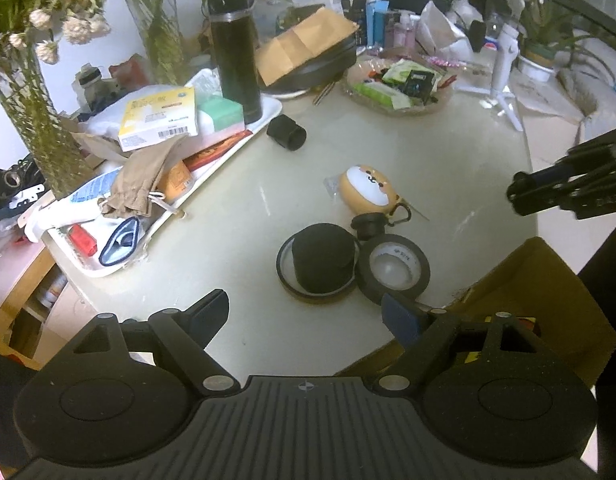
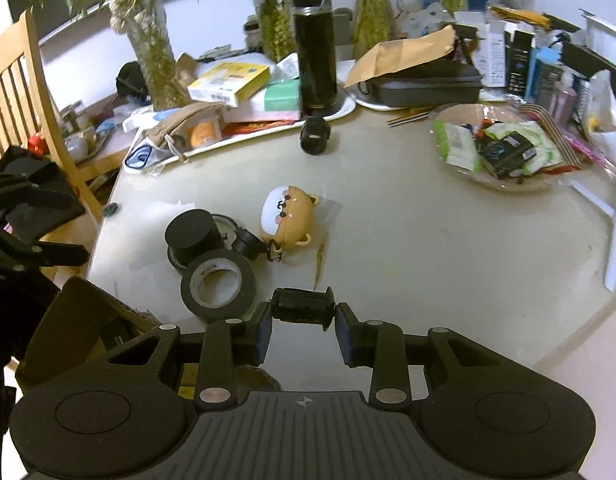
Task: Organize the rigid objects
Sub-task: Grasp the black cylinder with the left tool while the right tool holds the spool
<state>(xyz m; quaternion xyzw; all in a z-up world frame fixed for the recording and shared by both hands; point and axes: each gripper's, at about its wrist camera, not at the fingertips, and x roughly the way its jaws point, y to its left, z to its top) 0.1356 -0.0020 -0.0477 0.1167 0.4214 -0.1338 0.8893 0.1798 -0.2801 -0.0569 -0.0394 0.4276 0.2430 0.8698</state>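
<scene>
No print is clear enough to read

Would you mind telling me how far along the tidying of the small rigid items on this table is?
Early to midway. In hand: the right claw is shut on a small black flanged cylinder, lifted off the table near the cardboard box. The left claw is open and empty. Left on the table: the black tape roll, the black round container, the dog-face case and another black cylinder.
</scene>
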